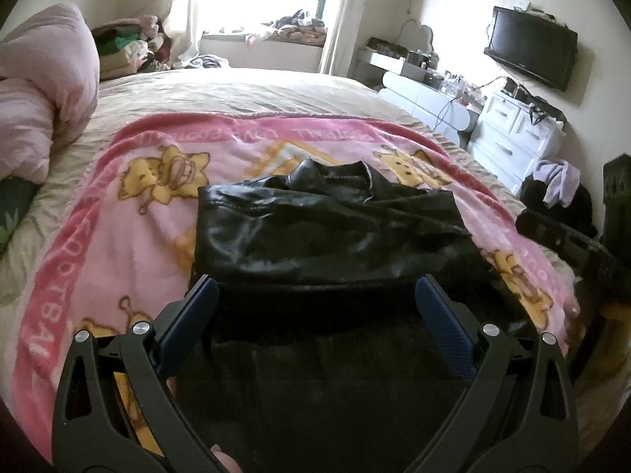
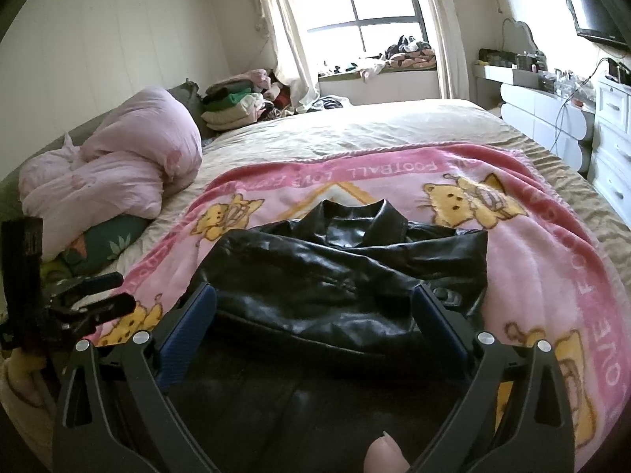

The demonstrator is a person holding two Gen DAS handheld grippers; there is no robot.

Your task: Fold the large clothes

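left gripper (image 1: 315, 295): fingers spread wide, blue pads (image 1: 188, 331) facing each other, nothing held between them. the black leather jacket (image 1: 327, 228) lies directly ahead of the fingertips and fills the gap between the two fingers; its near dark portion runs underneath and back toward the camera. whether the tips touch the garment cannot be told. the jacket's collar sits at the far end, beyond the fingertips, bunched and slightly raised

right gripper (image 2: 315, 299): fingers likewise spread wide, blue pads (image 2: 185, 335) apart, gripping nothing. the jacket (image 2: 335, 276) lies ahead of and between these fingers too, its creased body just past the tips and the collar farther out. contact between tips and leather cannot be confirmed

the jacket rests on a pink blanket (image 1: 118, 213) printed with yellow cartoon cats and lettering, which shows to the outside of both fingers on each gripper. the blanket lies over a beige bed cover (image 2: 355, 126) extending beyond the collar. outside the left finger of each gripper, farther off, sits a bundled pink duvet (image 2: 118, 173). in the right wrist view the left gripper (image 2: 98, 295) appears low, outside the left finger, over the blanket edge. past the right finger of the left gripper, white drawers (image 1: 512, 138) stand against the wall beneath a dark wall-mounted screen (image 1: 532, 49). a window (image 2: 374, 8) lies straight ahead, well beyond the bed
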